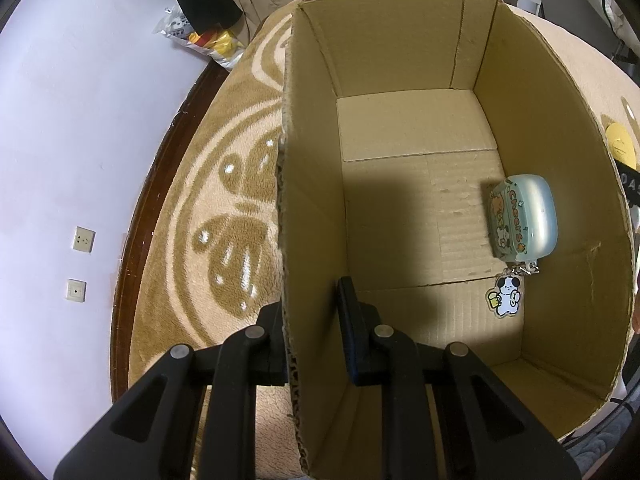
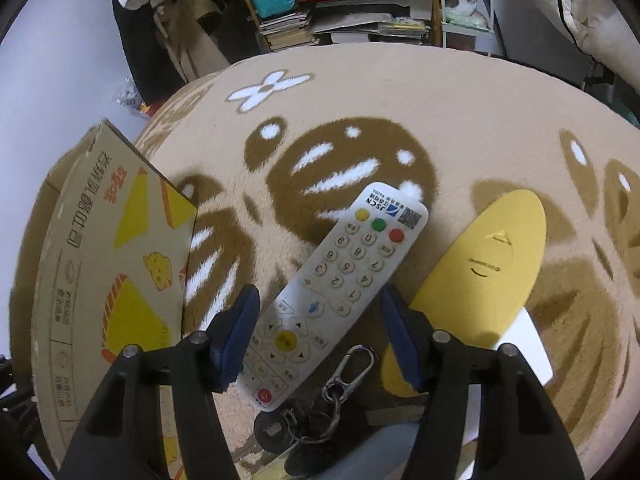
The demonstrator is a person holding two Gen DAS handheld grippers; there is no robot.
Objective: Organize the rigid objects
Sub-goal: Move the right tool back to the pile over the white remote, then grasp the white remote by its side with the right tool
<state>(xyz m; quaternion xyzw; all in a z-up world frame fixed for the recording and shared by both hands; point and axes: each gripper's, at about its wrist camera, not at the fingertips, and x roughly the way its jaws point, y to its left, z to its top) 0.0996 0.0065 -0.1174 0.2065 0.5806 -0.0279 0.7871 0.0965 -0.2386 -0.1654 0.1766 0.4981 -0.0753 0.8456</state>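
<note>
Cardboard box (image 1: 400,128) holds one case (image 1: 522,216); left gripper (image 1: 312,324) clamps its wall; right gripper (image 2: 316,336), jaws wide, straddles unpacked remote (image 2: 340,280).

- Left gripper (image 1: 310,320): matte black angular arms, lower frame, four round grey pivot pins, dark flat pads.
- Right gripper (image 2: 320,332): same black arms, grey pins, blue pads (image 2: 240,332).

I'm seeing warm, fairly dim indoor light from above. A hard dark shadow falls across the cardboard box (image 1: 420,208) floor, with mild glare on the blue case (image 1: 524,220). Fisheye bending curves every edge, corners vignette black, and the near keyring (image 2: 320,412) looks soft.
</note>
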